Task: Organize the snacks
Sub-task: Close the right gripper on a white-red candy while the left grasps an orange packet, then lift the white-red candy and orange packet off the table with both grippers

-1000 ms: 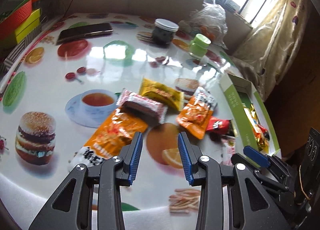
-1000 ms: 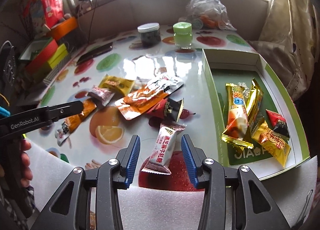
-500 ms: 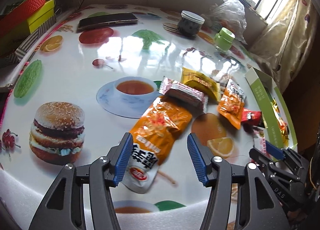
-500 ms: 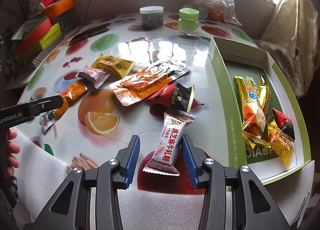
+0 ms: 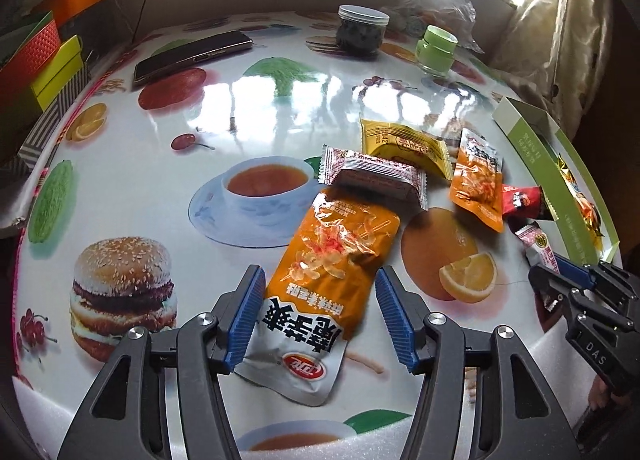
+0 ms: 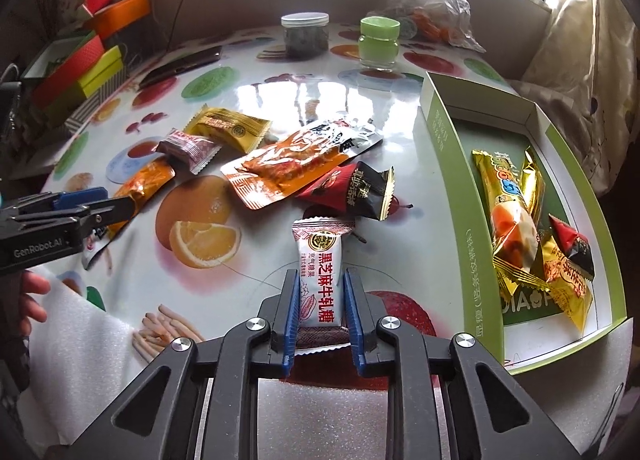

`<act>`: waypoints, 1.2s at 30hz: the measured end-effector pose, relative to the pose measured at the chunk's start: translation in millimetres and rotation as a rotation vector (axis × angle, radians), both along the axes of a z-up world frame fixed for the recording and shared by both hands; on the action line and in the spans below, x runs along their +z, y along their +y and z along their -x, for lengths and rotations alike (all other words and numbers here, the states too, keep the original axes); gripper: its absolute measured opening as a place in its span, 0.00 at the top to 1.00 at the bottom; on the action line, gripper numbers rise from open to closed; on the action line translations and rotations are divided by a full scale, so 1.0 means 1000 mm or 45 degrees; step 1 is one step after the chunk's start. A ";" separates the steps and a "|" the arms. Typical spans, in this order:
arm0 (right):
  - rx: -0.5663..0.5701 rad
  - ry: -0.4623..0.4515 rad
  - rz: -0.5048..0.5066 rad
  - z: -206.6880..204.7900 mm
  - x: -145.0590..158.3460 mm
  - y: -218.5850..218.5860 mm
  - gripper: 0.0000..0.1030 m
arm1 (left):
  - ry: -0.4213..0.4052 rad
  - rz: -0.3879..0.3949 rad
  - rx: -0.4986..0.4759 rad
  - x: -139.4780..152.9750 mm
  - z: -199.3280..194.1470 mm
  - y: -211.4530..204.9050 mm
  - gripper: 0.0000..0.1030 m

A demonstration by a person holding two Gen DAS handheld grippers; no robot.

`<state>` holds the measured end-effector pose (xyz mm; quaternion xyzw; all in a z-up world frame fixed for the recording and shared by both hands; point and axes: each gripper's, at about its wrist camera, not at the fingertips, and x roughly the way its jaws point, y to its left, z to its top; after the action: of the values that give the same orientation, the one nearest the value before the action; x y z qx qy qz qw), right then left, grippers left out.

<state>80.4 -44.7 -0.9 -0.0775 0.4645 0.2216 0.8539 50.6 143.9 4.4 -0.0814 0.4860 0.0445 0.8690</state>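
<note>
Sunlit windows and a curtain are seen behind a counter [image 5: 132, 180] printed with fruit, a burger and a teacup. Loose snacks are scattered across it. The white sesame candy [image 6: 320, 280] is pinched between the blue pads of the right tongs [image 6: 321, 302], whose jaws have just been closing onto it, just beside the green box [image 6: 480, 280]. Several gold and red packets are already lying in that box. The left tongs [image 5: 320, 320] are held spread, their jaws having just been opening, with the orange snack pouch [image 5: 336, 260] lying flat between the pads, untouched. A pink wafer pack [image 5: 376, 176] is seen just beyond the pouch.
</note>
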 end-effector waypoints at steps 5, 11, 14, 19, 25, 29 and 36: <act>0.038 0.016 -0.046 0.003 0.000 0.003 0.81 | 0.014 -0.067 -0.049 -0.002 -0.001 -0.004 0.43; 0.045 0.021 -0.066 0.004 0.000 0.004 0.81 | 0.029 -0.125 -0.080 -0.003 -0.005 -0.007 0.41; 0.044 0.023 -0.071 0.005 0.000 0.004 0.81 | 0.029 -0.124 -0.098 -0.003 -0.004 -0.009 0.41; 0.039 0.023 -0.080 0.005 0.000 0.003 0.81 | 0.016 -0.120 -0.126 -0.003 -0.002 -0.013 0.46; 0.038 0.024 -0.083 0.005 0.000 0.002 0.81 | 0.010 -0.131 -0.133 -0.002 -0.001 -0.018 0.53; 0.036 0.024 -0.087 0.006 0.000 0.001 0.81 | 0.001 -0.132 -0.130 -0.001 0.001 -0.021 0.57; 0.033 0.022 -0.091 0.006 0.001 0.001 0.81 | -0.017 -0.092 -0.101 0.000 0.004 -0.018 0.60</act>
<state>74.0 -44.2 -0.3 -0.0510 0.4626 0.2500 0.8490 46.5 125.7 4.7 -0.0308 0.4810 0.0272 0.8758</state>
